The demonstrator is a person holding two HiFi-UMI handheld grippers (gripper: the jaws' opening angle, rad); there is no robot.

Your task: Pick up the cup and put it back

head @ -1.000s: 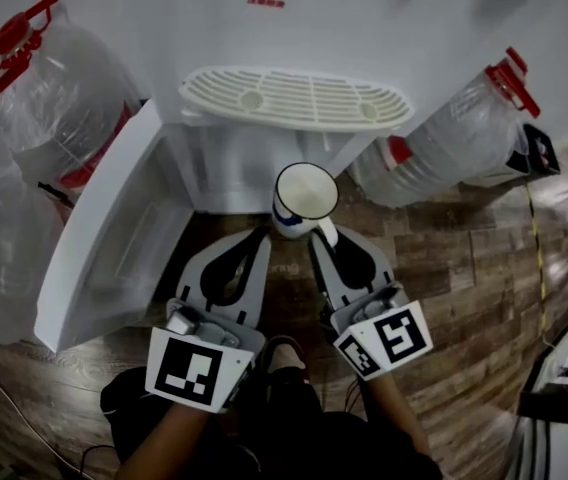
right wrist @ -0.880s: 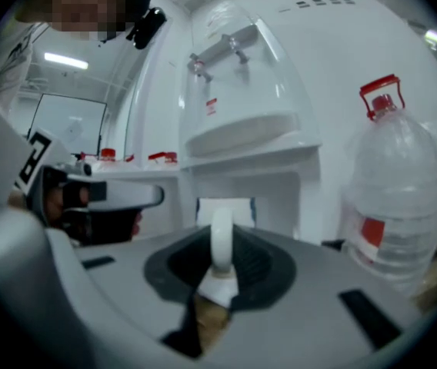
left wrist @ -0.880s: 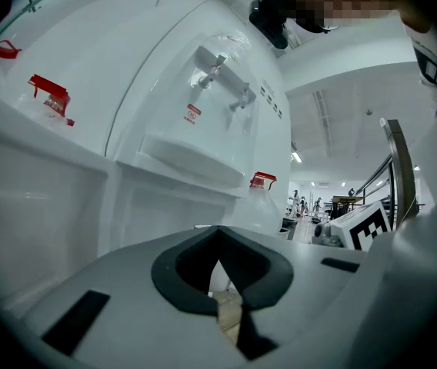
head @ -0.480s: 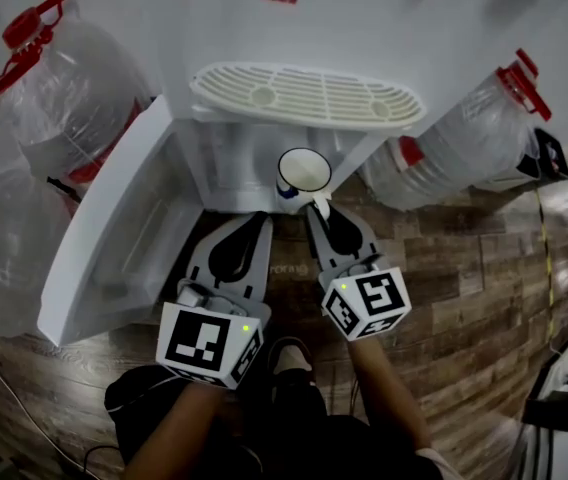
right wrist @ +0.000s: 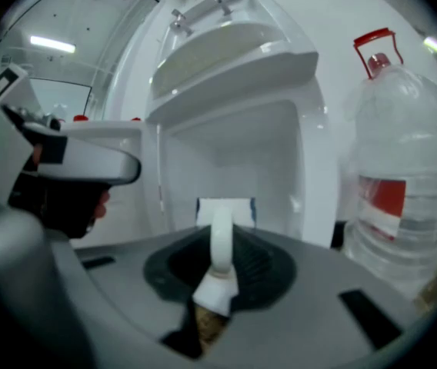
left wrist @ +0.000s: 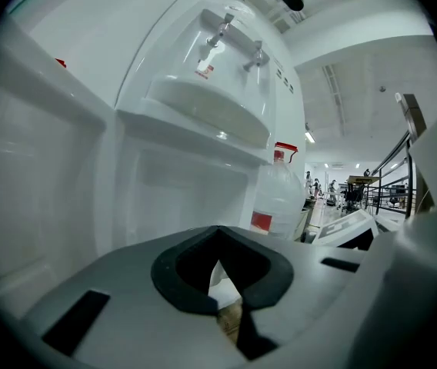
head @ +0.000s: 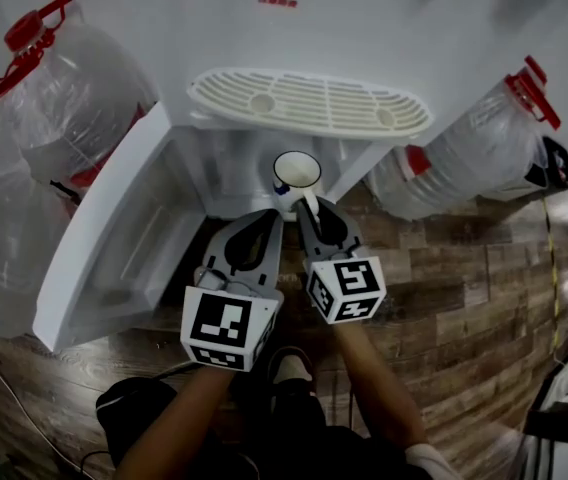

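- Head view first: the white cup [head: 297, 172] is upright, mouth up, right at the opening of the lower cabinet [head: 226, 163] of a white water dispenser [head: 364, 28]. It's just under the slotted drip tray [head: 309, 103], and I can't tell if it's actually inside the cabinet or only at the edge.
- The cup is off the floor [head: 454, 298], and the right gripper [head: 310, 214] has it pinched from behind.
- The left gripper [head: 270, 220] is just beside the right one, jaws pressed together with nothing in them. Its tips are near the cup but don't look like they're touching it.
- Stuff around: the cabinet door [head: 104, 248] is swung wide open on the left, and a big clear bottle [head: 69, 78] with a red cap stands past it. A second bottle [head: 484, 143] leans at the right of the dispenser. The tray overhangs the cup from above.
- Left gripper view: the jaw tips meet and it's empty, with only a sliver of white and wood floor showing through the gap. Ahead are the dispenser's two taps [left wrist: 234, 44], with the tray and the open cabinet below them and a bottle off to the right.
- Right gripper view: the jaws are clamped on the cup's white handle [right wrist: 220, 244]. The cup body is straight ahead and covers the lower middle of the open cabinet. The left gripper crowds the left edge and a bottle fills the right.
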